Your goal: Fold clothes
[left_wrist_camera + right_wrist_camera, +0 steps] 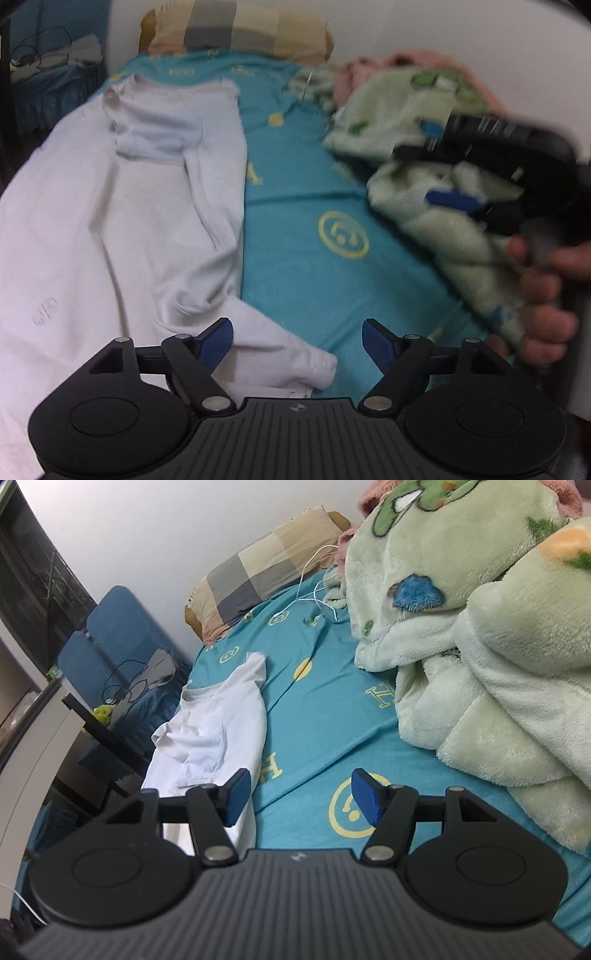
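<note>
Left fingers: we see the blue-padded black fingers of the left gripper (297, 341) spread apart and released, with nothing pinched; the cuff of a sleeve lies on the bed below the gap, nearer the left pad.
Right fingers: the blue-padded fingers of the right gripper (300, 797) also stand apart and empty, over bare sheet.
Right gripper from the other side: in the left wrist view we find it blurred at the right edge, carried by a hand (543, 295) wrapped round its grip.
Garment: the white long-sleeved cotton shirt (122, 221) lies spread on the left part of the bed, its neckline toward the pillow and one sleeve trailing toward the left gripper.
Bed: we note a teal sheet with yellow smiley and letter prints (314, 206).
Blanket: a pale green fleece blanket with cartoon patches (480, 635) is heaped on the right side, well apart from the shirt.
Pillow: a checked beige and grey pillow (258, 576) sits at the head of the bed.
Cable: a thin white cable (314, 590) curls on the sheet beside the blanket.
</note>
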A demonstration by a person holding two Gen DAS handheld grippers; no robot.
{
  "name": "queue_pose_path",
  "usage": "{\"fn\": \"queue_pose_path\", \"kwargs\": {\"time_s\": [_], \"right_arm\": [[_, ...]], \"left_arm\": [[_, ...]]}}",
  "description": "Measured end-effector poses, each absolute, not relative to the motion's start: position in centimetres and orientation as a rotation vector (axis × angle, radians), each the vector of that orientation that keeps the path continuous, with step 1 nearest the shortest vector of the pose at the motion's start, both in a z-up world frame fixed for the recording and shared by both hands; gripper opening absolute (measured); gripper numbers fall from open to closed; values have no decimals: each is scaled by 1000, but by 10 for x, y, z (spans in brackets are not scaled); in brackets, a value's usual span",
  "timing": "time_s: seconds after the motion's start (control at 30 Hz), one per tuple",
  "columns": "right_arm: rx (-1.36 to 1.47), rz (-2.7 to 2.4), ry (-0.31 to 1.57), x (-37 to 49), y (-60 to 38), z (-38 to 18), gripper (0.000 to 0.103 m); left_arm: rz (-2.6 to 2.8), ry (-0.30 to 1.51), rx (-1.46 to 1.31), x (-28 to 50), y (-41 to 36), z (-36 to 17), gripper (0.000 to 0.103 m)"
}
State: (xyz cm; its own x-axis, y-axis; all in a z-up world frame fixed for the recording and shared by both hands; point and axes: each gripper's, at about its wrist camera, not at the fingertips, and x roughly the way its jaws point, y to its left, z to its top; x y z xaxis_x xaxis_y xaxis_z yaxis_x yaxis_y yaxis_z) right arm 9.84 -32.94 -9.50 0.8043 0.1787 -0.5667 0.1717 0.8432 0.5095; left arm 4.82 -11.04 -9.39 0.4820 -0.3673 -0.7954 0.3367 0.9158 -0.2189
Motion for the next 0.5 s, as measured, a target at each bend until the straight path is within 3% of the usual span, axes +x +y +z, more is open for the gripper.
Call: {"fn": "queue_pose_path", "kwargs": {"time_s": [0.07, 0.13, 0.27, 0.5], "right_arm": [[573, 8, 649, 99, -329, -96, 64], [570, 6, 649, 98, -330, -96, 64], [586, 1, 659, 100, -333, -100, 64], [578, 13, 662, 101, -330, -100, 64]], "left_arm": [[-406, 1011, 11, 52, -122, -113, 79], [-389, 1016, 48, 52, -125, -125, 71], [-397, 1003, 28, 49, -116, -131, 8], [-510, 988, -361, 33, -40, -75, 7]]}}
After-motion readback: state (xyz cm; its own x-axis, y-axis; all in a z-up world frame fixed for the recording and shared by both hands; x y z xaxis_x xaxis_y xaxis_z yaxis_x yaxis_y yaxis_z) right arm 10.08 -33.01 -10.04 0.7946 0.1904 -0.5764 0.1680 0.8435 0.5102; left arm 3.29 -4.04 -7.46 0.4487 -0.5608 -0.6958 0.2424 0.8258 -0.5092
